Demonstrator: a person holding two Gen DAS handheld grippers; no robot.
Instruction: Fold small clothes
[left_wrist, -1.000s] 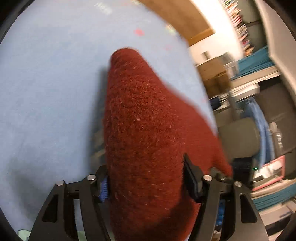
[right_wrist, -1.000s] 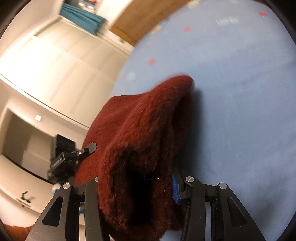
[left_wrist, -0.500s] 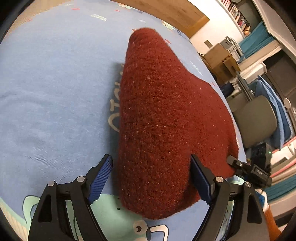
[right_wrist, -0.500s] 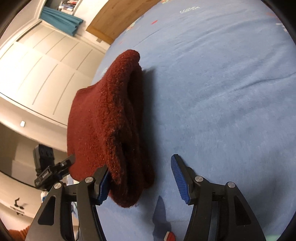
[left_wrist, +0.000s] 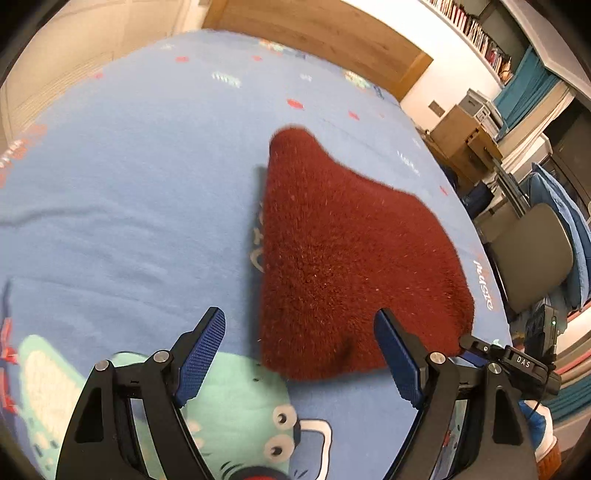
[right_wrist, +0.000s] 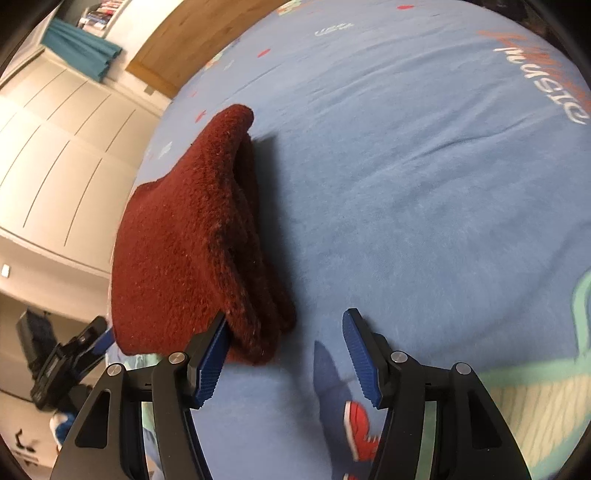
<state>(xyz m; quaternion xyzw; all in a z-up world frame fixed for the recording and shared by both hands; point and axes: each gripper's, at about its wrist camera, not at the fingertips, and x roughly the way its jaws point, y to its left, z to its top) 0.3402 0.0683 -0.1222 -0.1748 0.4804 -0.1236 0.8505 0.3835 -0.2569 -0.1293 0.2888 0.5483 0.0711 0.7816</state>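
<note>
Knit (left_wrist: 343, 258): dark red, fuzzy, folded in layers, lying flat on a blue printed sheet (left_wrist: 122, 192). Left view: occupies centre to 3 o'clock, narrow end towards 12. Right view: sits at 9 o'clock, stacked open edges facing 3.
Left gripper (left_wrist: 300, 356): jaws spread wide, holding nothing; near hem of knit lies just ahead, between the pads.
Right gripper (right_wrist: 285, 360): jaws apart, empty; left pad (right_wrist: 211, 360) at the knit's near corner, contact unclear.
Sheet print: teal cartoon figure (left_wrist: 236, 410) at 6 o'clock.
</note>
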